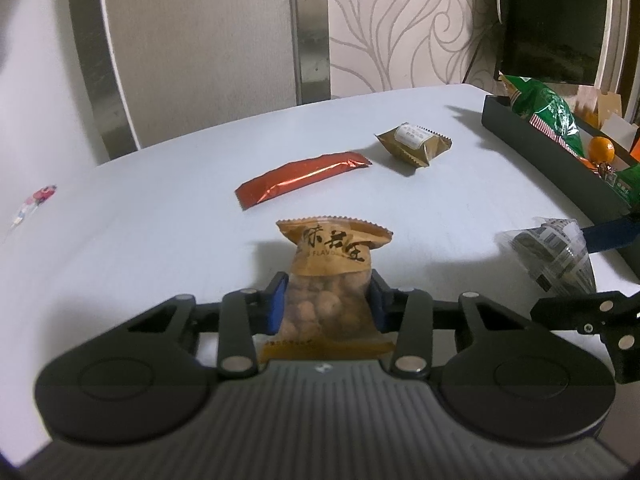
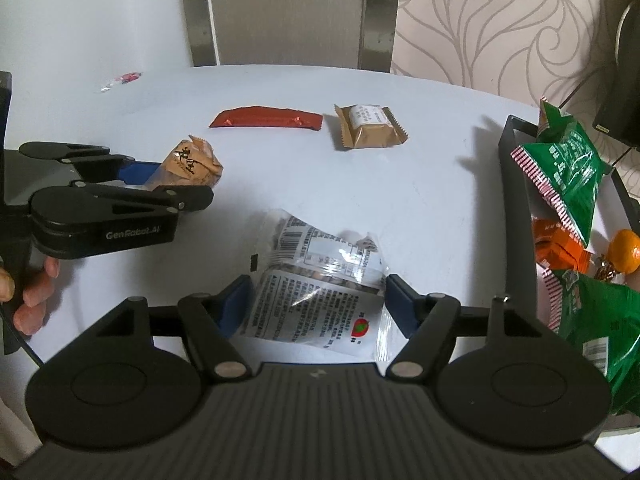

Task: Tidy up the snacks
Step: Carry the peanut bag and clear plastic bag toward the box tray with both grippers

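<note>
An orange packet of coated nuts (image 1: pixel 332 256) stands upright between the blue pads of my left gripper (image 1: pixel 328 304), which is shut on its clear lower half. The right wrist view shows the same packet (image 2: pixel 192 164) held at the left. My right gripper (image 2: pixel 318 300) is shut on a clear printed packet (image 2: pixel 320 276), its pads pressing both sides just above the white table (image 2: pixel 420 200). On the table beyond lie a red foil bar (image 2: pixel 266 118) and a gold-wrapped cake (image 2: pixel 370 126). A black tray (image 2: pixel 516 220) at the right holds green snack bags (image 2: pixel 568 168).
The tray also holds an orange packet (image 2: pixel 556 244) and a small orange fruit (image 2: pixel 628 250). A small red-and-white candy (image 2: pixel 126 78) lies at the table's far left. A person's fingers (image 2: pixel 36 292) hold the left gripper's handle. A wall and a metal-framed panel stand behind the table.
</note>
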Motion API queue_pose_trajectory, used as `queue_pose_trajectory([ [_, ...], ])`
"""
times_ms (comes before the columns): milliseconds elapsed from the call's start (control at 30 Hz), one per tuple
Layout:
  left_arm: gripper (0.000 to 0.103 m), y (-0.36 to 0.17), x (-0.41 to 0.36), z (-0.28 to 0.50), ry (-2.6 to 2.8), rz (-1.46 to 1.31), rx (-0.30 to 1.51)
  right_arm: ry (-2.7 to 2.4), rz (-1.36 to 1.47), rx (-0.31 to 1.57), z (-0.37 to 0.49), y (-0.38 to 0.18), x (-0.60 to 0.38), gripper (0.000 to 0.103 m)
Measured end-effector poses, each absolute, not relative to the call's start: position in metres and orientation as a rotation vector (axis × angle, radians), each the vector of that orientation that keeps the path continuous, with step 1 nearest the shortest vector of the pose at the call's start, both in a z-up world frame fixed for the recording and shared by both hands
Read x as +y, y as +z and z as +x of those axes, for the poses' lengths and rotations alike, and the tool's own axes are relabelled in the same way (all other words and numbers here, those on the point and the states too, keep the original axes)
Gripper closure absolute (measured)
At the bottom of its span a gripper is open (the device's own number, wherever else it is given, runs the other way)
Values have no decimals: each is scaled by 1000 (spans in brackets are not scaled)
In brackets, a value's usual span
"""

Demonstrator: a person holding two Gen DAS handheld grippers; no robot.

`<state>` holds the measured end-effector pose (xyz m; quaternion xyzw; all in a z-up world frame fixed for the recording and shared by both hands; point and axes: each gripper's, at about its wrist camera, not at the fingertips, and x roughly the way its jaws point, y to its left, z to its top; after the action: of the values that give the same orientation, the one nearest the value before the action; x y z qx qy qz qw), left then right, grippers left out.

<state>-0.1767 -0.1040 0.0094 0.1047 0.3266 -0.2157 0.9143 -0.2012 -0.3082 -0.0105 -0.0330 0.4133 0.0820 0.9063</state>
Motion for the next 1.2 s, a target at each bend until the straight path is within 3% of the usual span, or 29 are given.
queue_pose_trajectory([
  [1200,65,43,-136,-154,-523,254,583,212,-79,751,-219,37,-304,31],
])
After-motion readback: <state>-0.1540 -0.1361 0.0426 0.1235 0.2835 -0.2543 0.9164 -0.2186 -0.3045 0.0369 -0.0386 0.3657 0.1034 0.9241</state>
